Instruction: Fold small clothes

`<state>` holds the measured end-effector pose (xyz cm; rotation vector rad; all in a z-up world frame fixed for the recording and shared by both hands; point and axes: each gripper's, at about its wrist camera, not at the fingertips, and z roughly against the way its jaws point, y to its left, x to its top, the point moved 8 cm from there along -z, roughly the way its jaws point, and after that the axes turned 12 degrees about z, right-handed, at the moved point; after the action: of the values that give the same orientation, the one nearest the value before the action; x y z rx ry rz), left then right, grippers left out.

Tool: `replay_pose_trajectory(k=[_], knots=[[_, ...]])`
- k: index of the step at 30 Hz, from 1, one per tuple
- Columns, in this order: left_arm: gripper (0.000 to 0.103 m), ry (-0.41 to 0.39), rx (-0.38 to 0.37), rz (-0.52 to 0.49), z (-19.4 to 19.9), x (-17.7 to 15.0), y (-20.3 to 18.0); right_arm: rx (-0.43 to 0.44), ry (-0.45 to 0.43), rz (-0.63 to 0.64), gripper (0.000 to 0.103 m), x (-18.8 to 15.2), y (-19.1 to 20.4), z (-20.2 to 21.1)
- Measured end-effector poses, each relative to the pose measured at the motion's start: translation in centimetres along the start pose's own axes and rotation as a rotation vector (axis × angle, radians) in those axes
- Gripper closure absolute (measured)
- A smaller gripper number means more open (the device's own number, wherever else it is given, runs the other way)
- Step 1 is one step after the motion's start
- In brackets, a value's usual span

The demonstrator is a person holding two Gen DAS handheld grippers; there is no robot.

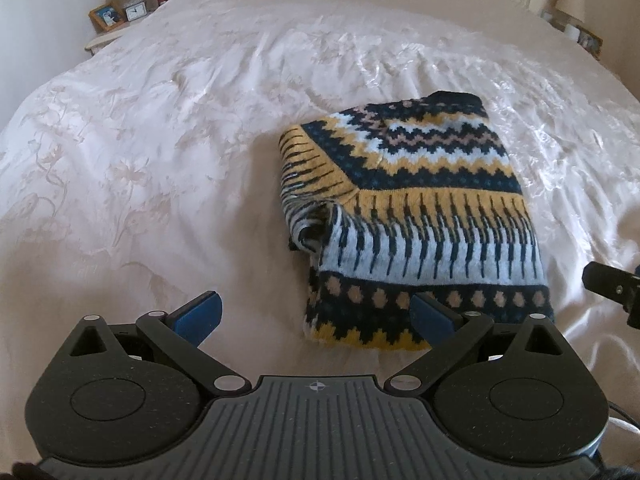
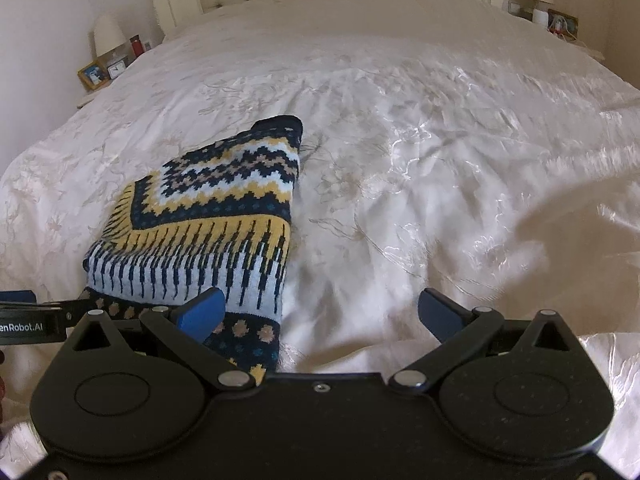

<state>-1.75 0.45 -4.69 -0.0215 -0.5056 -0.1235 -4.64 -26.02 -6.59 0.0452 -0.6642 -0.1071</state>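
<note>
Knitwear lies folded on the bed (image 1: 160, 160): a patterned sweater (image 1: 416, 216) in navy, yellow and pale blue sits as a compact rectangle on the cream bedspread, its left sleeve tucked in along the side so the bundle stays narrow. It looks close to finished, judging by the tidy outline, though the tucked sleeve edge bulges a little and may want smoothing.

Both tools hover just short of the sweater's near hem. The left tool (image 1: 316, 316) is spread wide and holds nothing; its right finger sits over the hem's corner, and contact cannot be told. The right tool (image 2: 320, 312) is equally wide and empty, its left finger over the sweater's (image 2: 200, 232) near right corner, the other above bare bedspread.
</note>
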Motion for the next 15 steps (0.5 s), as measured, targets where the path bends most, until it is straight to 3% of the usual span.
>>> replay_pose_trajectory(k=[15], knots=[[0.002, 0.015, 0.012, 0.014, 0.06, -0.20, 0.42, -0.009, 0.000, -0.009, 0.001, 0.20, -0.29, -0.15]])
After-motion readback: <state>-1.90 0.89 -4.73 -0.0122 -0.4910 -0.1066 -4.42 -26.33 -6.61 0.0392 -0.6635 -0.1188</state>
